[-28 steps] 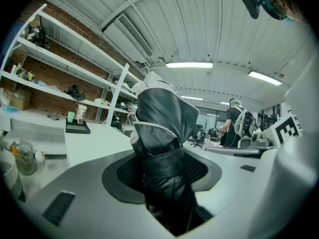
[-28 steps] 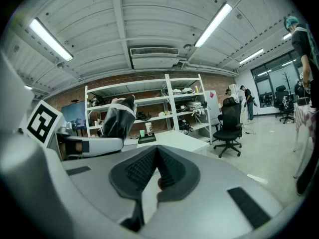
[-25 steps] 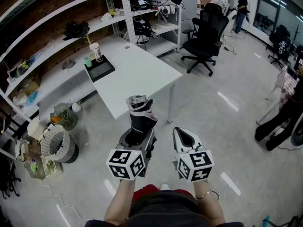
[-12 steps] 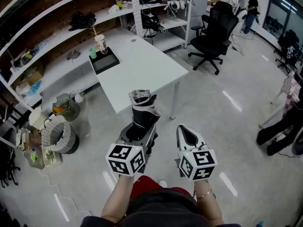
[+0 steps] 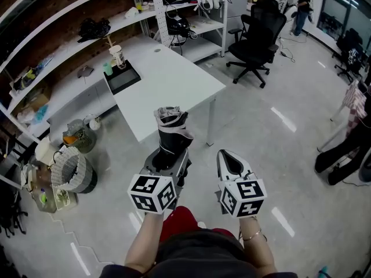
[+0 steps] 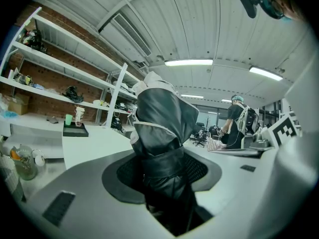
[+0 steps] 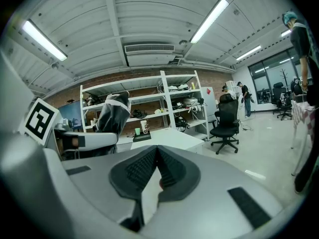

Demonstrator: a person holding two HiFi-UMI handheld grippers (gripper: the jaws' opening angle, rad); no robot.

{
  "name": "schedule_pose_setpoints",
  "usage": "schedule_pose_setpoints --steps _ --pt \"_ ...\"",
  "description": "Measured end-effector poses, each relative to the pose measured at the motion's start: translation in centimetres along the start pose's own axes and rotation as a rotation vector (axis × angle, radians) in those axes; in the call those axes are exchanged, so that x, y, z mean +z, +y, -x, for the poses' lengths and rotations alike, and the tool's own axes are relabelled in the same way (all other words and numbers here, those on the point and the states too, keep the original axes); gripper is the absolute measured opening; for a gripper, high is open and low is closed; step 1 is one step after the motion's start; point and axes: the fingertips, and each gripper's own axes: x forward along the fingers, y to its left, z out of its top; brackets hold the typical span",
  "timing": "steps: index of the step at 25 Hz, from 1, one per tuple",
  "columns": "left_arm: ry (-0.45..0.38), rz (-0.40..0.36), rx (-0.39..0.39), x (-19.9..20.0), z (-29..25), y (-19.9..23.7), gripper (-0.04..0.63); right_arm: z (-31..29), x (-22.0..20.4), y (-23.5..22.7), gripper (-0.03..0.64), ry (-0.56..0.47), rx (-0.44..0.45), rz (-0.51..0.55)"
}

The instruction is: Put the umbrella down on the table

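A folded black umbrella point(image 5: 171, 135) with white trim stands upright in my left gripper point(image 5: 168, 158), whose jaws are shut on its lower part. In the left gripper view the umbrella point(image 6: 162, 133) fills the gap between the dark pads. My right gripper point(image 5: 228, 158) hangs beside it on the right, shut with nothing in it; its pads meet at the tip point(image 7: 157, 151). The white table point(image 5: 174, 86) lies just ahead of both grippers, and the umbrella's top overlaps its near edge in the head view. The right gripper view also shows the umbrella point(image 7: 112, 116) and the table point(image 7: 169, 138).
A black tray with a cup point(image 5: 122, 77) sits at the table's far left corner. Shelves point(image 5: 87, 45) run behind it. A black office chair point(image 5: 255, 33) stands to the right of the table, a wire basket point(image 5: 72, 175) on the floor at left. People point(image 5: 301, 4) stand far back.
Both grippers have edged a little forward toward the table, the umbrella still held upright in the left one. The right gripper stays shut.
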Motion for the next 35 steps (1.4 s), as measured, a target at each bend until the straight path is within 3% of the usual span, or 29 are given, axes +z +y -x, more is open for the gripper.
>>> schedule_pose_setpoints --steps 16,35 --pt "-0.004 0.002 0.003 1.1 -3.7 2.3 0.210 -3.3 0.7 -2.0 0.018 0.015 -0.022 -0.008" --pt "0.024 0.038 -0.036 3.4 -16.3 10.2 0.210 -15.2 3.2 -7.6 0.018 0.044 -0.088 -0.017"
